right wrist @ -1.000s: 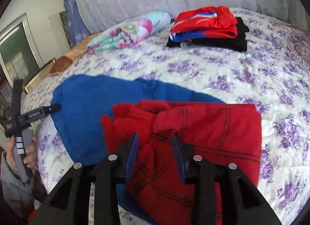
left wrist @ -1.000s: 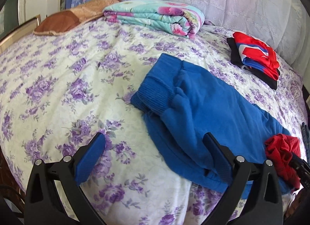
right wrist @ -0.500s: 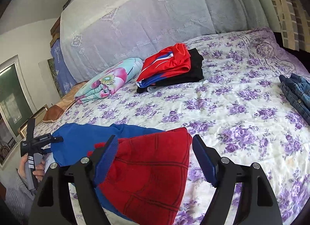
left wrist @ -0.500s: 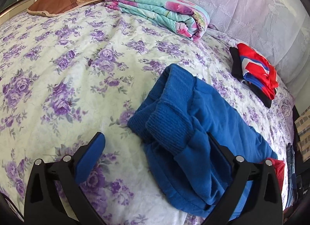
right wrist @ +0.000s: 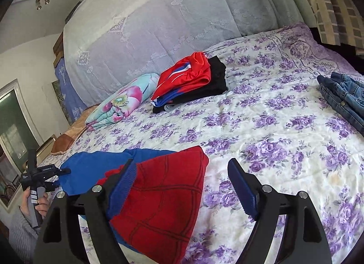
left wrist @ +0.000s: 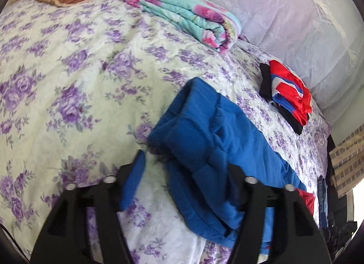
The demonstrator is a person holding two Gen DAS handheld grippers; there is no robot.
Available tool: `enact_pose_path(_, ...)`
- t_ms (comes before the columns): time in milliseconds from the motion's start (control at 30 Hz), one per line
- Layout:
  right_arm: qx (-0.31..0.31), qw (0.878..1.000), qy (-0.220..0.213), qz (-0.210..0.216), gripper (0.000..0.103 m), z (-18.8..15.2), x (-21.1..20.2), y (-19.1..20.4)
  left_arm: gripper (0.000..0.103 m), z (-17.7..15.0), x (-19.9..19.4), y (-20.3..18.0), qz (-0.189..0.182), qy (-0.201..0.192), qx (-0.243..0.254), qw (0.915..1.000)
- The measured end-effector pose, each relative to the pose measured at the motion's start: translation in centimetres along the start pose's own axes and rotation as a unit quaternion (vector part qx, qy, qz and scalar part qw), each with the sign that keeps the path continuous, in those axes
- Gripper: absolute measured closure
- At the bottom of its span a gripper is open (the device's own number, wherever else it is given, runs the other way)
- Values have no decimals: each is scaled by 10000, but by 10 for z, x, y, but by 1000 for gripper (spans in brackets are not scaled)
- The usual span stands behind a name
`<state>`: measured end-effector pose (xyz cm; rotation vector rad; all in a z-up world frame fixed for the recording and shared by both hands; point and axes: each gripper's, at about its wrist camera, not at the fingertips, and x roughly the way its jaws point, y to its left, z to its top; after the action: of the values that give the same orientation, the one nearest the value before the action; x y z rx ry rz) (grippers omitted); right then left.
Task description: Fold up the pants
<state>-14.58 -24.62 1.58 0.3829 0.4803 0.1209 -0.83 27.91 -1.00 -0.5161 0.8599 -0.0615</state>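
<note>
Left gripper (left wrist: 184, 180): its jaws are closing around the ribbed cuff of the blue pants (left wrist: 218, 141); the cloth is lying between the pads, but they are not yet pressing it.
Right gripper (right wrist: 182, 186): its jaws are opening and standing wide, holding nothing; the left pad is hovering over the red pants (right wrist: 163, 198) and the right pad over the bare bedspread (right wrist: 273, 127).
Place of the pants: both pairs are lying on the bed near its front edge, the red pair partly on top of the blue pair.
How they are handling: I am judging them as soft, light knit cloth, limp and not slippery, not fragile; they are bunching and will sag when lifted.
Where to take hold: the thick ribbed cuff or the waistband, because a doubled edge is giving the pads more to pinch.
Long axis: in the left wrist view the blue pants are running from the cuff at the middle toward the lower right, along the front edge of the bed.
Pointing: the cuff end is pointing toward the folded floral blanket (left wrist: 188, 21).
Other things: a folded red and black stack (right wrist: 193, 82) and jeans (right wrist: 341, 98) are lying well apart.
</note>
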Motion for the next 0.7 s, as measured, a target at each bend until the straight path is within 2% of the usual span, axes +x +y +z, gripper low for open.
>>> enact_pose_path(100,36,10000,-1,15,20,-1,-1,-3,25,0,1,3,15,-10,-40,10000)
enact_pose_path(167,84,10000,40,29,20,-1,2,-6,25,2,8,1,16,47,-19,10000)
enact_pose_path(233,114,9999,53,38,20,-2,2,-7,36,4,11,-3,-49,25,13,10000)
enact_pose_path(267,124,9999,34,42,20,-2,1,-8,56,5,10,-4,-259,46,-19,9997)
enact_pose_path(300,126,9999,-4,44,20,-2,0,-8,68,5,8,-4,-493,69,-112,9987)
enact_pose_path(333,126,9999,-42,32,20,-1,-3,-8,70,6,5,-4,-591,17,-191,9981)
enact_pose_path(400,94,9999,-67,6,20,-1,-5,-8,74,5,-4,-12,-541,-155,-111,9984)
enact_pose_path(467,63,10000,-1,-21,20,-1,-6,-8,74,2,-14,-26,-334,-339,101,9988)
enact_pose_path(567,54,10000,1,-48,20,-3,-11,-10,74,-6,-35,-65,66,-741,807,9940)
enact_pose_path(700,9,9999,-94,-92,20,-3,-25,-12,75,-23,-62,-132,225,-1239,1878,9741)
